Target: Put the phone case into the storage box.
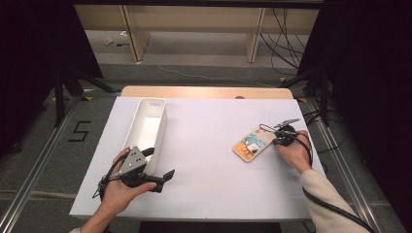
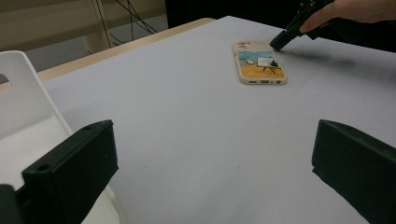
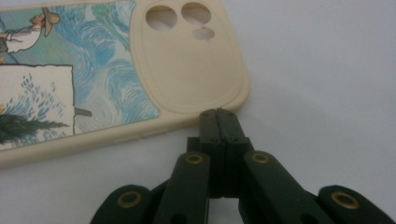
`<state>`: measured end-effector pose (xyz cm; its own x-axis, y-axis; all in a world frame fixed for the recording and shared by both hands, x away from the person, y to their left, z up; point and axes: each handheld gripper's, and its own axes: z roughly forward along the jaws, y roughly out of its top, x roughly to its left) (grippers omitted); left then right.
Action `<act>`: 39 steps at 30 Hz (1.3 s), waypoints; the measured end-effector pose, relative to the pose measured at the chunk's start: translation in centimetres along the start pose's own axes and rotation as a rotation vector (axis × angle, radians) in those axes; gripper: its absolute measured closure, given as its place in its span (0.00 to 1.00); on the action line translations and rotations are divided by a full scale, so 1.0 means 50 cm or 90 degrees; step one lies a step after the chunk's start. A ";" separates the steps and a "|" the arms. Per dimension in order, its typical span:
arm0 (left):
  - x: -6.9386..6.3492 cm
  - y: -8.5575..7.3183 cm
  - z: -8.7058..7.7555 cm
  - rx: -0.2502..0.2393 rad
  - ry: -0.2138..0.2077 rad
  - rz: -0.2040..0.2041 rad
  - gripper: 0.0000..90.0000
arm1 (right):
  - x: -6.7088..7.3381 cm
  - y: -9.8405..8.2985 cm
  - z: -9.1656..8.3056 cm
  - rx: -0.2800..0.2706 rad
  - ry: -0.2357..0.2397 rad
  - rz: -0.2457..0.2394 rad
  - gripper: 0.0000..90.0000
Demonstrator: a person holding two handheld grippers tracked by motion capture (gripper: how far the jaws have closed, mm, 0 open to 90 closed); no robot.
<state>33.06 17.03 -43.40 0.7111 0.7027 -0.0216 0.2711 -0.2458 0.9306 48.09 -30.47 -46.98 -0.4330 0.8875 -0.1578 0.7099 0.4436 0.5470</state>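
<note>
Right tool [image 3: 218,116] closed, empty, tips at phone case [image 3: 93,70]; floor mark "5" [image 1: 79,131].

One phone case [image 1: 253,143], one white bin [image 1: 147,132], two hand-held grippers.

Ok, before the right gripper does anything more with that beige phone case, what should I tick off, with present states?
1. Right gripper jaws shut, tips at the case's edge by the camera cutouts: ok.
2. Beige painted-picture phone case lying flat on the white table sheet: ok.
3. Case actually gripped: not ok, nothing between the jaws.
4. Left gripper open, apart from the case: ok.
5. Long white plastic bin empty inside: cannot tell fully, its near end is hidden.
</note>
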 end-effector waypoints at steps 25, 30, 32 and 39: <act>-0.005 0.000 0.000 -0.001 -0.007 0.005 0.00 | 0.197 0.101 -0.012 -0.079 0.108 -0.111 1.00; -0.005 0.000 0.001 0.000 -0.008 0.005 0.00 | 0.189 0.107 -0.007 -0.083 0.110 -0.089 1.00; -0.006 0.000 0.002 0.001 -0.008 0.004 0.00 | 0.181 0.110 -0.006 -0.086 0.107 -0.077 1.00; -0.006 0.000 0.002 0.001 -0.010 0.003 0.00 | 0.158 0.123 0.006 -0.084 0.120 -0.037 1.00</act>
<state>32.92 16.75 -43.43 0.7221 0.6914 -0.0223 0.2688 -0.2508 0.9300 49.20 -20.69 -45.09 -0.5765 0.8160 -0.0424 0.6067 0.4622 0.6467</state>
